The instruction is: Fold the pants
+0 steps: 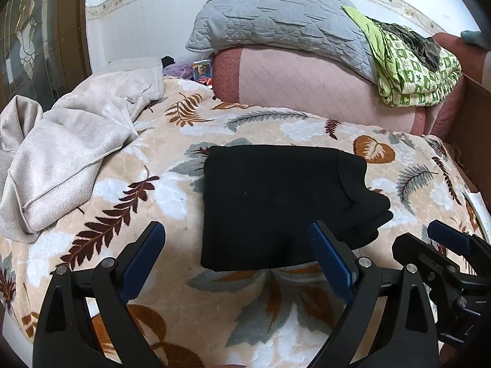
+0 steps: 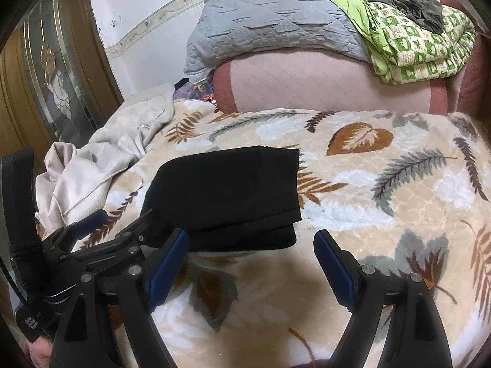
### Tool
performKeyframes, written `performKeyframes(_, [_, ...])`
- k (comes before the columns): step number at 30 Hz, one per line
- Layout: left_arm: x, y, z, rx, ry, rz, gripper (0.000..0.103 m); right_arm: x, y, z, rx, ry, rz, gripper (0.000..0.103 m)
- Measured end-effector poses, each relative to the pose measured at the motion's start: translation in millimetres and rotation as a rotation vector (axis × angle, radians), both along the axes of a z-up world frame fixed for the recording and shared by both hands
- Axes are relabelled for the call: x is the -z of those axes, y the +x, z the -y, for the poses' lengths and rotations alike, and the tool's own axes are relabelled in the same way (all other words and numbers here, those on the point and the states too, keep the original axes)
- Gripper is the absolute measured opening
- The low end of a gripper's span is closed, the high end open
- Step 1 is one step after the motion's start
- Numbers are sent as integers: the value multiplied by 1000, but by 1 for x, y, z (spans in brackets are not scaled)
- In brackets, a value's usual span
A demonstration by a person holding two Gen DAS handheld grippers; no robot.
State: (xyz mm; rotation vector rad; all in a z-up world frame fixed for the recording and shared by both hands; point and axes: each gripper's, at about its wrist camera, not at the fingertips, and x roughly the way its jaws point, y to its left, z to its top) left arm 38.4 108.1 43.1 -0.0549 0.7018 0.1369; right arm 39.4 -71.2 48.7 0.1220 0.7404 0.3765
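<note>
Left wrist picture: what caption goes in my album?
Folded black pants lie on leaf-patterned fleece blanket; open left gripper empty.

Folded black matt cloth pants (image 1: 276, 205) just ahead of jaws. Underneath: plush fuzzy leaf-print fleece blanket (image 2: 383, 190). Far left of jaws: beige velvety garment w/ soft sheen (image 1: 67, 153). Beyond: grey quilted, crinkled pillow (image 1: 276, 21). Fingers (image 1: 144, 260): matt black plastic, blue rubbery pads, shiny metal pins.
</note>
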Motion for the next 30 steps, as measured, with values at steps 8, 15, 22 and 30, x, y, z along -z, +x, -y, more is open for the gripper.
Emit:
performKeyframes(8, [2, 0, -1, -5, -4, -7, 95, 0, 0, -1, -9, -16, 3, 85])
performKeyframes(15, [3, 1, -1, -7, -4, -8, 95, 1, 0, -1, -8, -15, 1, 85])
performKeyframes(22, [2, 1, -1, -6, -5, -9, 95, 4, 3, -1, -11, -13, -10, 85])
performKeyframes(30, [2, 1, -2, -7, -4, -8, 95, 4, 3, -2, -13, -16, -10, 85])
